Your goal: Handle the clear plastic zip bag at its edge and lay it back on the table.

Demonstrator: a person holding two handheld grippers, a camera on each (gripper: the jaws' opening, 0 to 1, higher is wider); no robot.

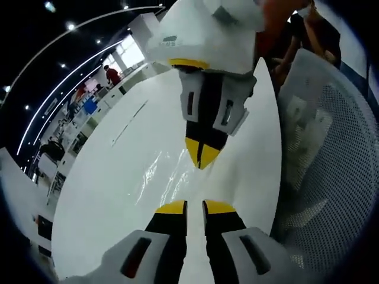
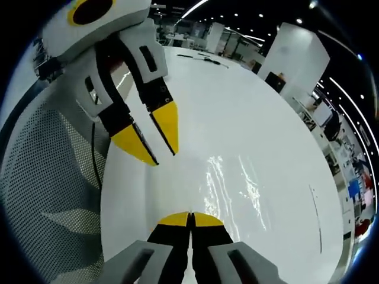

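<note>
The clear bag [image 1: 163, 168] is lying flat on the white table [image 1: 100, 201], glinting between both grippers. The right gripper [image 2: 190, 216] is clenching its jaws, apparently on the bag's near edge; the left gripper [image 1: 194, 206] is hovering with jaws slightly parted. The bag looks light, limp and slippery, so pinching the edge seems best.

Both views sit low, facing each other across the table [image 1: 118, 195] (seemingly close).

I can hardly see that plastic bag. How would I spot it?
Start at the big white table. Between the two yellow-tipped grippers, the clear plastic zip bag lies flat. Only its glossy wrinkles and streaks of glare distinguish it from the smooth tabletop around it.
</note>
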